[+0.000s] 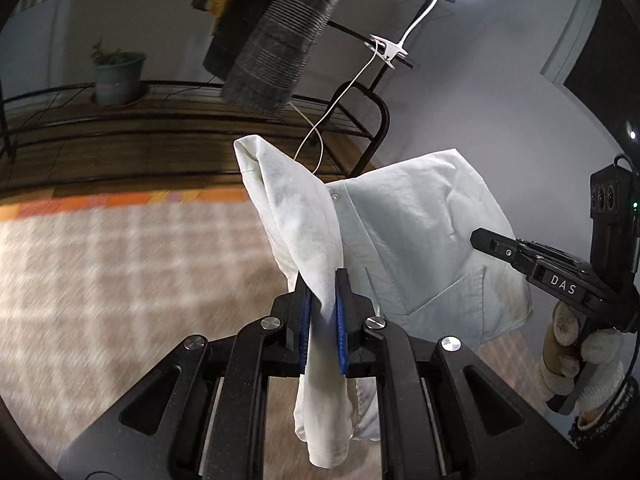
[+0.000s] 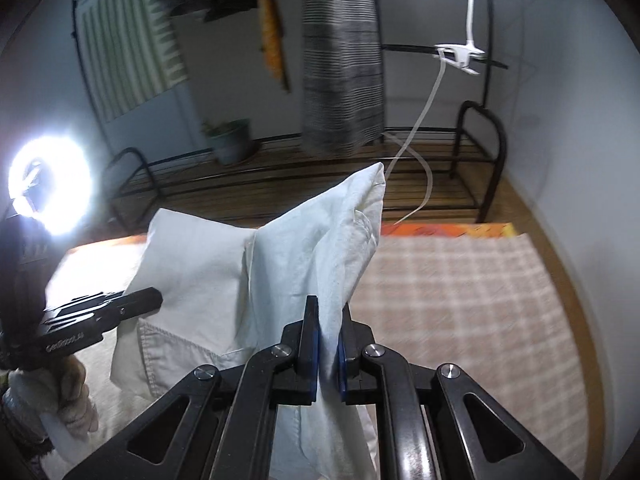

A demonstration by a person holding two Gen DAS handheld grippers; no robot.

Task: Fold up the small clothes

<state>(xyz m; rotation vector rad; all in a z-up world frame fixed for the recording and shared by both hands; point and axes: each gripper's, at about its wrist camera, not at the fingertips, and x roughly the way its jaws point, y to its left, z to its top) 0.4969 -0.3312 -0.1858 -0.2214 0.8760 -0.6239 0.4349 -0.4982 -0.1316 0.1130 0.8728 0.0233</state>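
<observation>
Between both grippers' fingers (image 1: 304, 312), shirt (image 1: 420, 232)

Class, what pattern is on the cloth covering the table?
A beige-and-white check on the tablecloth, clearest in the right wrist view.

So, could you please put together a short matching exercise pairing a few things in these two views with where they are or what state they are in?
Column one:
1. white shirt
2. left tongs
3. potted plant
4. grey striped cloth

Column two:
A. standing on the low wire shelf
B. hanging from the rack above
C. held up above the checked cover
D. shut on a fold of fabric

Pairs: 1-C, 2-D, 3-A, 4-B
</observation>
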